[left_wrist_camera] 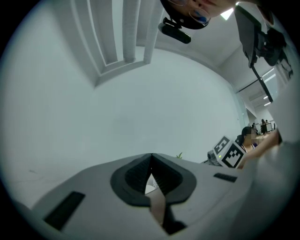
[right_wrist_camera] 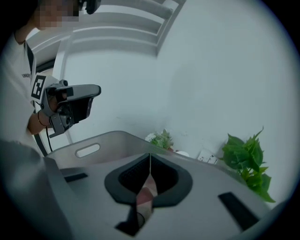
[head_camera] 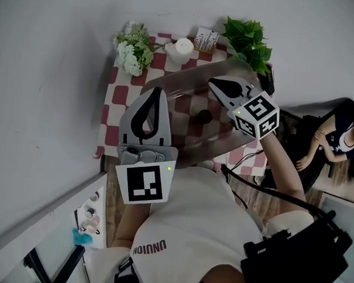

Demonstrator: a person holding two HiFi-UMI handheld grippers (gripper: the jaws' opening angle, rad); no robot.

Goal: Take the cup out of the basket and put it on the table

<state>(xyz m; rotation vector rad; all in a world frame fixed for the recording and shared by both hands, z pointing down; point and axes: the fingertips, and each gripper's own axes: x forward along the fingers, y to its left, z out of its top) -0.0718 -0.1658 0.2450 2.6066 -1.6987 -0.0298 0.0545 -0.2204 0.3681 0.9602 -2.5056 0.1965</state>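
A translucent grey basket (head_camera: 188, 85) stands on a red-and-white checked table (head_camera: 117, 100). A small dark cup (head_camera: 202, 116) rests on the basket's floor. My left gripper (head_camera: 158, 91) hangs over the basket's left rim, jaws shut and empty, and its own view (left_wrist_camera: 151, 155) shows only the wall ahead. My right gripper (head_camera: 213, 82) hovers above the basket's right side, up and to the right of the cup. It is also shut with nothing held (right_wrist_camera: 150, 155). The basket wall (right_wrist_camera: 110, 140) with its handle slot lies just beyond those jaws. Neither gripper touches the cup.
White flowers (head_camera: 132, 51), a white candle (head_camera: 182, 49), a small card box (head_camera: 206, 39) and a green plant (head_camera: 250, 38) line the table's far edge by the wall. A person (head_camera: 335, 139) sits to the right. A low shelf with bottles (head_camera: 91, 219) is at lower left.
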